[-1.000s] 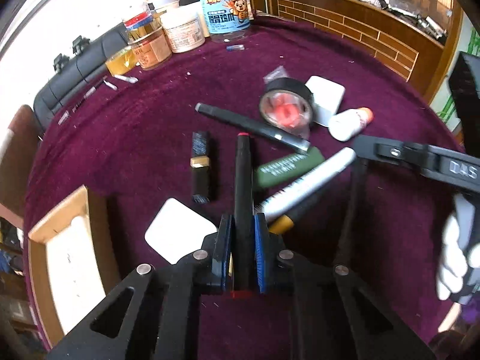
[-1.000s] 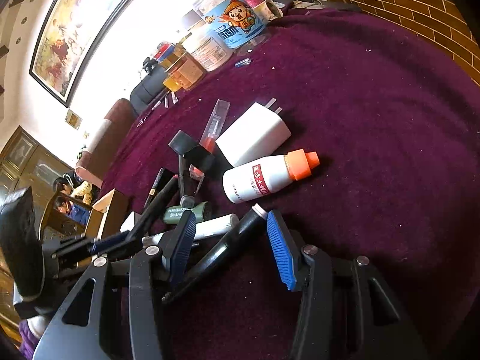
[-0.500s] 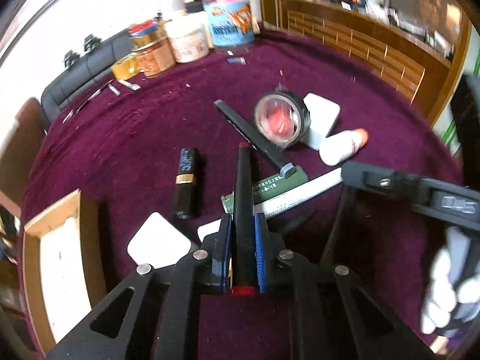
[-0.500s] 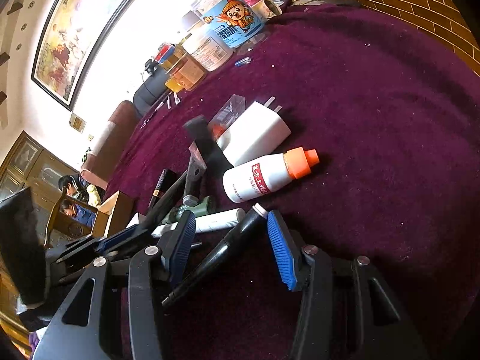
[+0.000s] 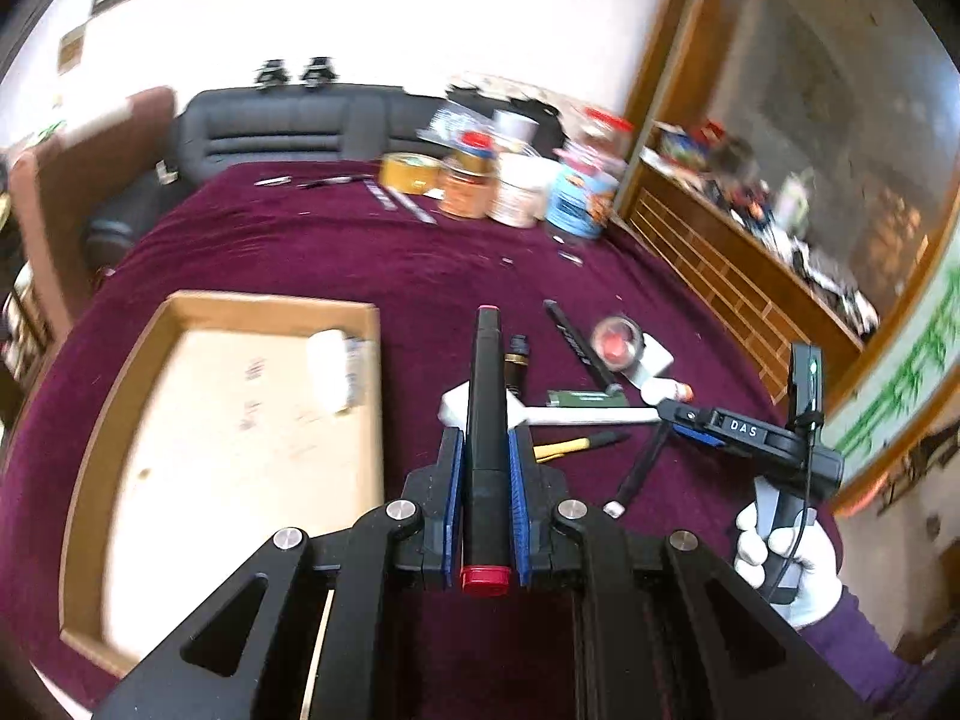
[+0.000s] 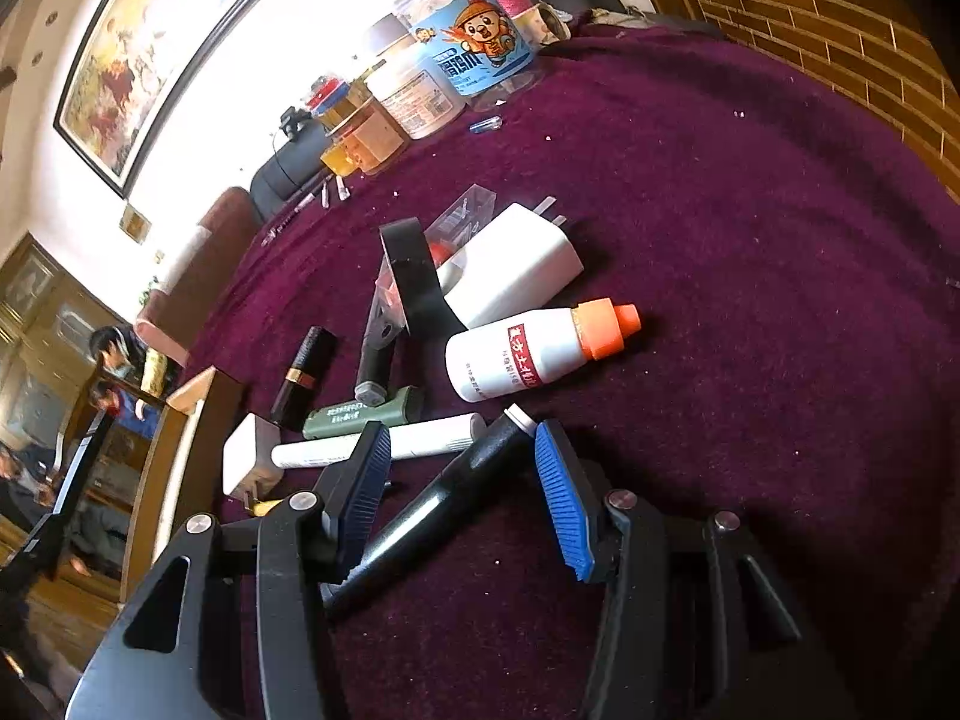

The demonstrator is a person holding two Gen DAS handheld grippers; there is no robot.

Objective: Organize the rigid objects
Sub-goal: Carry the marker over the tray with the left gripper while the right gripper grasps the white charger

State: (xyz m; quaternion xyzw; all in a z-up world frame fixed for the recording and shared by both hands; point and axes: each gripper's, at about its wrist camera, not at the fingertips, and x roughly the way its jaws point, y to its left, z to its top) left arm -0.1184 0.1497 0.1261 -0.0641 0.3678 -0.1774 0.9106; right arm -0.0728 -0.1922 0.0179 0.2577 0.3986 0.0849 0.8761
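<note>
My left gripper [image 5: 485, 450] is shut on a black marker with red ends [image 5: 487, 384], held in the air above the table, just right of the cardboard box [image 5: 372, 396]. A small white item [image 5: 329, 369] lies in the box. My right gripper [image 6: 461, 438] stands open low over the purple cloth. A black pen [image 6: 444, 492] lies slanted between its blue pads [image 6: 561, 498], apart from them. Ahead of it lie a white marker [image 6: 384, 450], a green tube [image 6: 360, 414], a lipstick [image 6: 303, 378], a white bottle with an orange cap [image 6: 528, 354], a white charger [image 6: 510, 276] and a black tape roll [image 6: 417, 288].
Jars and tubs [image 6: 468, 60] crowd the table's far edge. A wooden brick-patterned ledge [image 5: 738, 276] runs along the right side, and a dark sofa [image 5: 282, 126] stands behind. A white-gloved hand [image 5: 786, 558] holds the right gripper. A small white adapter [image 6: 249, 462] sits near the box.
My left gripper has risen and swung left with the marker still in it, so the cardboard box now fills the left of its view. The right gripper has stayed put.
</note>
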